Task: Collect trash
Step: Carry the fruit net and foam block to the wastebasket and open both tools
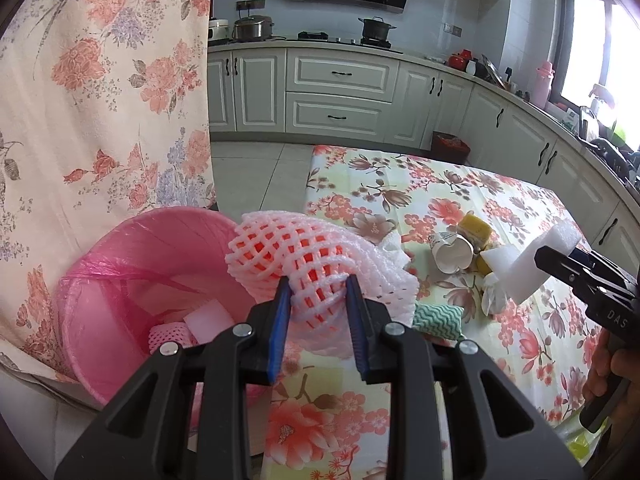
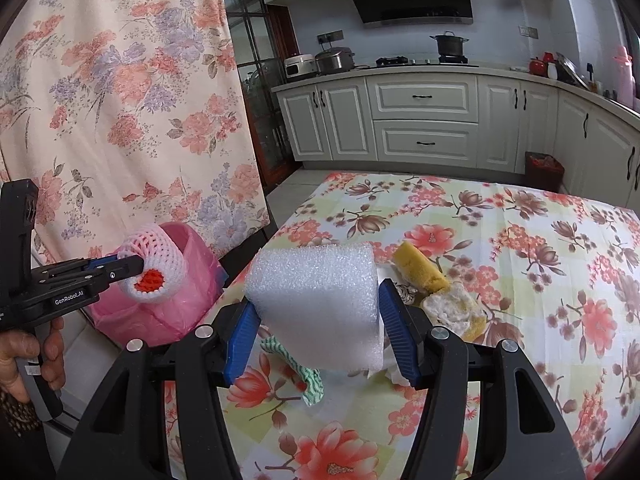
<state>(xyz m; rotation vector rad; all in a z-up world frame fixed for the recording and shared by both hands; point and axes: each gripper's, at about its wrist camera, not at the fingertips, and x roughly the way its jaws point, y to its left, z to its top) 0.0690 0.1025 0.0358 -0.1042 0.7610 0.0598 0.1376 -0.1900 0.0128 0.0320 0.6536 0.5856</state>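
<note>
The floral table [image 2: 520,240] is filling the right of the scene, the pink bin [image 1: 132,264] sitting low at its near left edge. The right gripper [image 2: 316,320] is clenching a white foam block [image 2: 316,304] above the table. The left gripper [image 1: 318,300] is grasping pink foam netting [image 1: 304,256] just right of the bin's mouth. It seems the drop-off step; next, carrying the netting left over the bin and letting go.

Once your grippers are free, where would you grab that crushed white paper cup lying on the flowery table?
Probably by the rim of the crushed white paper cup, coming from above. It lies on its side, mouth towards the camera, already flattened, so the fingers could pinch the thin wall.
</note>
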